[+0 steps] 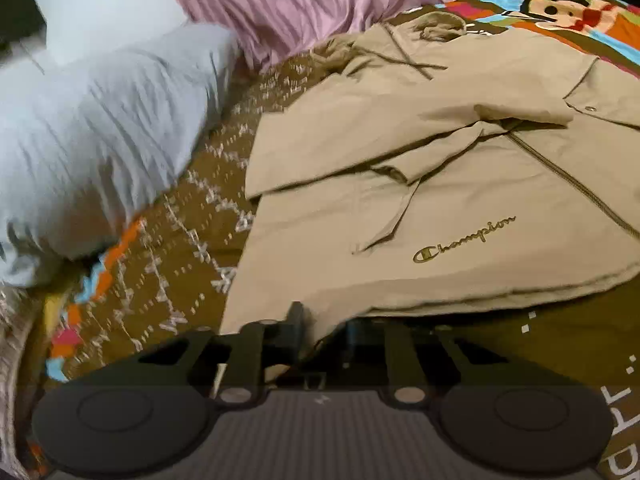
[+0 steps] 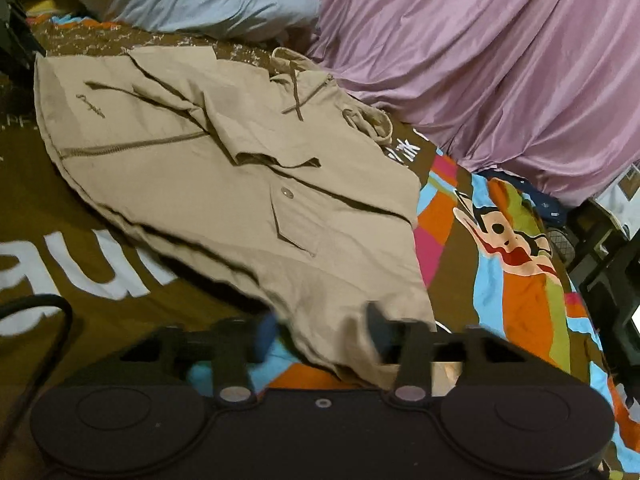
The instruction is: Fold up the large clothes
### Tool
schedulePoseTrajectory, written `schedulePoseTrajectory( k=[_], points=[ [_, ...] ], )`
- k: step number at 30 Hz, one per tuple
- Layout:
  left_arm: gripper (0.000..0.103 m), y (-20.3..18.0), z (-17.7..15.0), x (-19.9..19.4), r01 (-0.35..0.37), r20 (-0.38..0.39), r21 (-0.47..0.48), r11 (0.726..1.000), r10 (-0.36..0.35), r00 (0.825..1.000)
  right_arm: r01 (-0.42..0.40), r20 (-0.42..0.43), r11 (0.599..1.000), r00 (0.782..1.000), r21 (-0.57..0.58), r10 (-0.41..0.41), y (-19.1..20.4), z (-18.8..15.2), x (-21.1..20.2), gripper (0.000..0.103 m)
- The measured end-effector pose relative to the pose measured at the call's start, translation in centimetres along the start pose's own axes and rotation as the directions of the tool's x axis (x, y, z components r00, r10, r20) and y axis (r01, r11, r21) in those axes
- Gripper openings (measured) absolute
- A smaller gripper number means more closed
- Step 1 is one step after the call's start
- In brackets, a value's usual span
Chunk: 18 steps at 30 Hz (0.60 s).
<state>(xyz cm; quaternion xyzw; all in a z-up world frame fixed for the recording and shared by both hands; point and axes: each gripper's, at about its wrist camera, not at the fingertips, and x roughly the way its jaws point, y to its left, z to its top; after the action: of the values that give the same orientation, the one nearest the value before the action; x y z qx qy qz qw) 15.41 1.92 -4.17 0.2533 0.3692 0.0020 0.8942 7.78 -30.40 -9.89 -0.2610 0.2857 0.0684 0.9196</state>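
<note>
A beige Champion zip jacket (image 1: pixel 440 184) lies flat on a patterned bedspread (image 1: pixel 168 264), its sleeves folded across the front. In the left wrist view my left gripper (image 1: pixel 324 332) is at the near hem corner. Its two black fingers stand close together with the cloth pinched between them. In the right wrist view the same jacket (image 2: pixel 224 184) stretches away to the upper left. My right gripper (image 2: pixel 322 332) is shut on the other hem corner, with bunched fabric filling the gap between its fingers.
A light blue pillow (image 1: pixel 100 132) and a heap of pink satin fabric (image 2: pixel 500 60) lie beyond the jacket. The brown bedspread (image 2: pixel 516 280) has a bright cartoon print. Dark furniture (image 2: pixel 612 280) stands off the bed's right side, and a black cable (image 2: pixel 60 320) curves at the lower left.
</note>
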Motion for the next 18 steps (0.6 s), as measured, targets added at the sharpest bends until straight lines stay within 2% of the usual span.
schedulePoseTrajectory(
  k=[2,3,7,11,14,18],
  points=[
    [0.006,-0.1,0.0,-0.8,-0.009,0.029,-0.001,1.0,0.009,1.0,-0.026,0.003,1.0,1.0,-0.017,0.026,0.3,0.0,-0.1,0.011],
    [0.004,-0.1,0.1,-1.3,-0.018,0.047,-0.009,1.0,0.019,0.999,-0.013,0.014,0.999,1.0,-0.037,0.013,0.5,0.1,-0.3,0.005],
    [0.003,1.7,0.6,-4.2,0.0,0.104,-0.084,0.996,0.009,0.995,0.025,0.076,1.0,0.997,-0.016,-0.023,-0.1,0.9,-2.5,0.003],
    [0.003,3.5,0.0,-8.6,0.03,0.143,-0.126,0.992,-0.012,0.99,0.03,0.149,0.999,0.989,-0.023,-0.026,-1.3,2.4,-7.1,0.001],
    [0.003,4.8,-1.9,-12.4,0.074,0.134,-0.142,0.987,-0.055,0.989,-0.011,0.17,0.998,0.985,-0.059,0.021,-1.9,3.1,-12.3,0.001],
    [0.003,5.9,-5.2,-17.1,0.126,0.102,-0.17,0.977,-0.11,0.989,-0.122,0.115,0.989,0.985,-0.083,0.131,-2.4,2.3,-19.1,0.001]
  ],
)
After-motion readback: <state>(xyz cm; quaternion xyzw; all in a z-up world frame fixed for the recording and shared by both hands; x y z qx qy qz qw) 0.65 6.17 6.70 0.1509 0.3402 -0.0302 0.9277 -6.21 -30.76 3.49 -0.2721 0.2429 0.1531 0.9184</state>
